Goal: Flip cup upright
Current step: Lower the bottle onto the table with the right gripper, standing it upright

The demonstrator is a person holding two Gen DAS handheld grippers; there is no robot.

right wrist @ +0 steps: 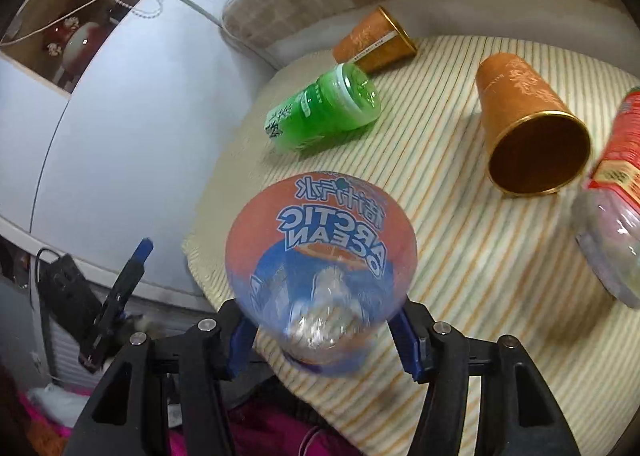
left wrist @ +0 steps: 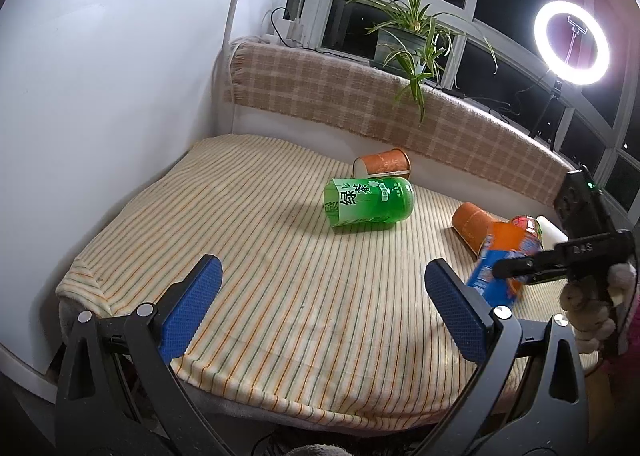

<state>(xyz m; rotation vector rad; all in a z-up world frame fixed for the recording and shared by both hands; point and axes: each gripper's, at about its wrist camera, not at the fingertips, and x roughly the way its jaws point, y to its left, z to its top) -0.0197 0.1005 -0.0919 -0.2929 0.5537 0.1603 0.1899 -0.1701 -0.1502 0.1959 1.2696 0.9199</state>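
My right gripper [right wrist: 320,332] is shut on an orange and blue Arctic Ocean cup [right wrist: 320,252], held above the striped cloth; it also shows in the left wrist view [left wrist: 502,262]. A green cup [left wrist: 368,200] lies on its side mid-table, also in the right wrist view [right wrist: 324,112]. An orange paper cup [left wrist: 382,163] lies behind it [right wrist: 374,40]. A second orange cup [right wrist: 528,124] lies on its side at right [left wrist: 472,225]. My left gripper [left wrist: 320,300] is open and empty over the near part of the cloth.
A red-labelled clear cup [right wrist: 616,196] lies at the far right. The striped cloth [left wrist: 280,280] covers the table, with a checked cushion [left wrist: 360,104] along the back. A potted plant [left wrist: 408,40] and ring light [left wrist: 572,42] stand by the window. A white wall is at left.
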